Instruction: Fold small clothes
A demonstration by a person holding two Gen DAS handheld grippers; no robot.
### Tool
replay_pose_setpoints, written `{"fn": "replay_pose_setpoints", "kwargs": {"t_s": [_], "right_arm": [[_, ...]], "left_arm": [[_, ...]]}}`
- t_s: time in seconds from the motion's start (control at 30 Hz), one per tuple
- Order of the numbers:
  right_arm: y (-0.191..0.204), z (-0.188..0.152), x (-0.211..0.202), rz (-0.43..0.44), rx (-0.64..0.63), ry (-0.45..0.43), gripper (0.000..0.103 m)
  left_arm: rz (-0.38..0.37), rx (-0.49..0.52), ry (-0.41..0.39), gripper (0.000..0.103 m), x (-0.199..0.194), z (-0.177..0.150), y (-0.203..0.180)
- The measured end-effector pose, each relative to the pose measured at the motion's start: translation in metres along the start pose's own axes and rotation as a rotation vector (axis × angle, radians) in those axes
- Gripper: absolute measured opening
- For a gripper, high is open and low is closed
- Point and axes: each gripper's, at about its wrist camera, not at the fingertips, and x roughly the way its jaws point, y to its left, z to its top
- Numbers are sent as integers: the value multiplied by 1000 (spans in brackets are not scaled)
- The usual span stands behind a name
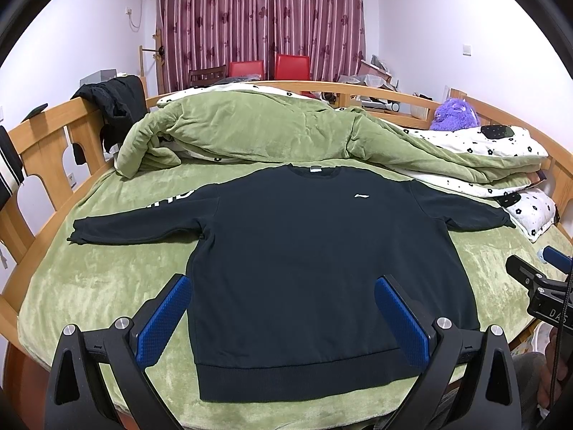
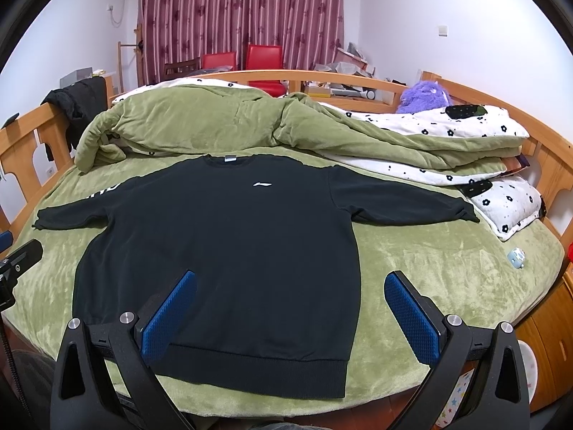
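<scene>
A black long-sleeved sweatshirt (image 1: 304,251) lies flat, front up, on the green bedspread (image 1: 89,279), sleeves spread to both sides, hem toward me. It has a small white logo on the chest. My left gripper (image 1: 283,301) is open and empty, held above the hem end over the shirt's left half. In the right wrist view the sweatshirt (image 2: 222,251) shows again, and my right gripper (image 2: 290,297) is open and empty above its lower right part. The right gripper also shows at the right edge of the left wrist view (image 1: 537,279).
A rumpled green quilt (image 1: 250,125) and a white flowered duvet (image 1: 501,147) lie behind the shirt. A flowered pillow (image 2: 508,204) touches the right sleeve end. A small light-blue object (image 2: 516,258) lies at right. A wooden bed frame (image 1: 43,136) surrounds the bed.
</scene>
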Motion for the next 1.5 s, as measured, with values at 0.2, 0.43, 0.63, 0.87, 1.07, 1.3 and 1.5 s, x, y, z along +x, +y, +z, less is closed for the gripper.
{"fn": "replay_pose_setpoints", "kwargs": {"t_s": [0.2,0.43,0.63,0.87,1.07,1.3,1.5], "right_arm": [[0,0,0,-1,-1,1,103],[0,0,0,0,-2,0,103],[3,-3,0,3,-11,3,103],[4,-2,0,2,-9,3,103],[5,-2,0,3,-13,4,103],[6,-2,1,3,-13,4,103],[6,-2,0,2,-15,4,103]], "left_arm": [[0,1,-5,103,0,-1,2],[1,-3,-7,103,0,-2,4],[0,-6,-9,103,0,-2,8],[0,-6,-8,103,1,-1,9],[-1,-7,-9,103,1,-2,9],[-1,-5,-9,103,1,-2,9],[0,-8,-10,103,1,-2,10]]}}
